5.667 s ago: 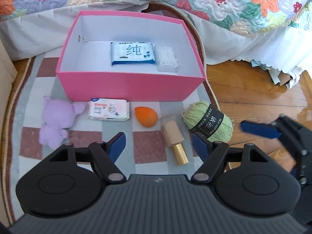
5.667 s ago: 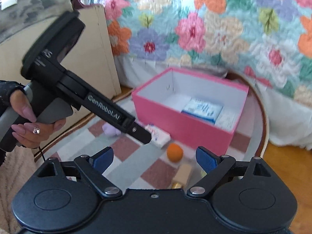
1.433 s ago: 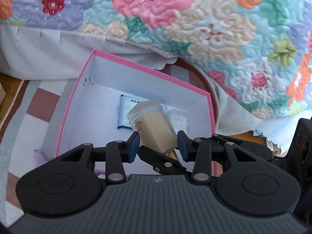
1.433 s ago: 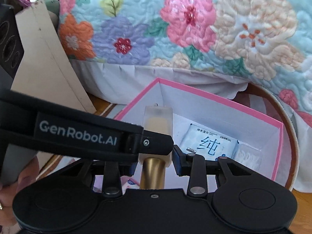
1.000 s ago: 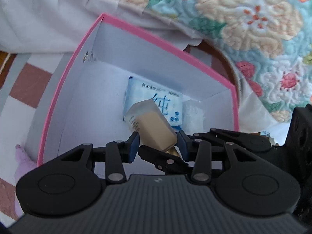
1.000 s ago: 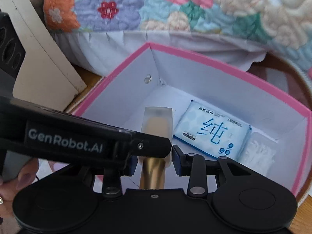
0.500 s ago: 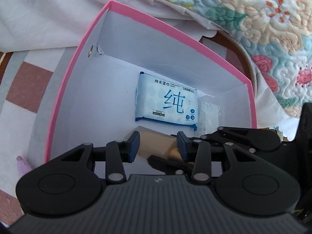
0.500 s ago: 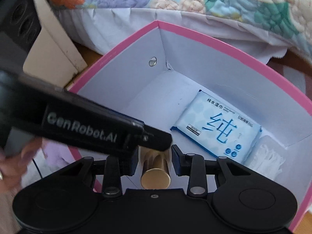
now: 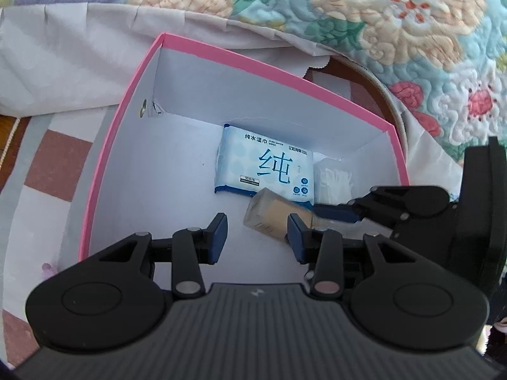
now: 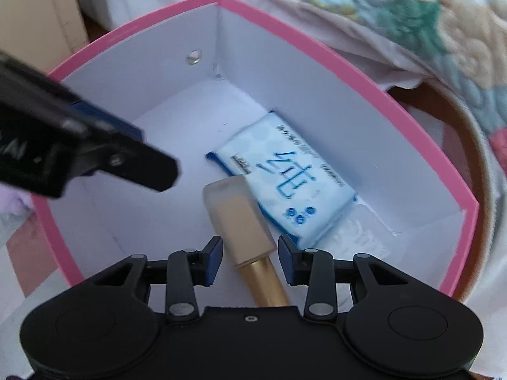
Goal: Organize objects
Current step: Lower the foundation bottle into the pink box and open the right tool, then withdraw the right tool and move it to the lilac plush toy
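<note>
Pink box [image 9: 104,171] seen from above, white inside. Left gripper [image 9: 257,237] hung over the bare box floor, jaws narrowly parted, nothing gripped. Blue wipes pack [image 9: 269,167] laid flat near the far wall. Beige bottle with gold cap [image 10: 240,224] lying on the floor against the pack. Right gripper [image 10: 248,261] astride the bottle, jaws just eased apart, pads off it.

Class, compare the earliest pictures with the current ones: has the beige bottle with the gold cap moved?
Yes. The beige bottle has gone from the checked rug in front of the pink box into the box, next to the blue wipes pack.
</note>
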The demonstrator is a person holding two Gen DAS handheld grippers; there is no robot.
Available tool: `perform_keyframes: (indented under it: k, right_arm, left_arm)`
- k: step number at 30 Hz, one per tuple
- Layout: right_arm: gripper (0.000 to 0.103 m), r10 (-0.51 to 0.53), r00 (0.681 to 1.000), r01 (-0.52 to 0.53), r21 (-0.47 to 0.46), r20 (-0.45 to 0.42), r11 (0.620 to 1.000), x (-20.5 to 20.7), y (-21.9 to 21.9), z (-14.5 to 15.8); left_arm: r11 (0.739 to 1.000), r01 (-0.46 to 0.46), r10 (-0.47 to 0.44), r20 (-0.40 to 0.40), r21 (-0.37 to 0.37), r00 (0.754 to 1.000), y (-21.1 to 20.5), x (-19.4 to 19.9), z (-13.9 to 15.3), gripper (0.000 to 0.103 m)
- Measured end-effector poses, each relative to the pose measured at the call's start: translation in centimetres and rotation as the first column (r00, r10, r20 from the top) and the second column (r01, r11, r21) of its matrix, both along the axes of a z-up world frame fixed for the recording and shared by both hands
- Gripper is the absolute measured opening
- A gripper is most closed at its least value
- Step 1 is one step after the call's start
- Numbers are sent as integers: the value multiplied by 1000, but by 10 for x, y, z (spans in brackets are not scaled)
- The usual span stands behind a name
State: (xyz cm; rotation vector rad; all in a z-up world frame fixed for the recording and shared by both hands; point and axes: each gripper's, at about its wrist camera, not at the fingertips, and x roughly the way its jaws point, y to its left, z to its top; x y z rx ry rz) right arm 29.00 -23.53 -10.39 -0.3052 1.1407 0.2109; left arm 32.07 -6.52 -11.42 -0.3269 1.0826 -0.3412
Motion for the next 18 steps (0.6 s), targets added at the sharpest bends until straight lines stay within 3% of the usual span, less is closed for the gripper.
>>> perform_keyframes:
  k: [7, 10, 14, 18]
  right_arm:
    - [45, -3, 997, 9, -77, 78, 997, -12, 9, 3]
    - [47, -113, 983, 110, 30, 144, 993, -27, 0, 21]
    - [50, -241, 951, 198, 215, 193, 956, -59, -11, 52]
    - [66, -291, 924, 222, 270, 249, 937, -93, -4, 87]
  left_arm:
    - [1000, -7, 7, 7, 22, 1000, -17, -8, 6, 41]
    - [999, -5, 5, -2, 46, 1000, -11, -13, 12, 43]
    - [998, 14, -13, -19, 63, 1000, 23, -28, 24, 44]
    - [997, 47, -47, -10, 60, 999, 44, -52, 53, 45]
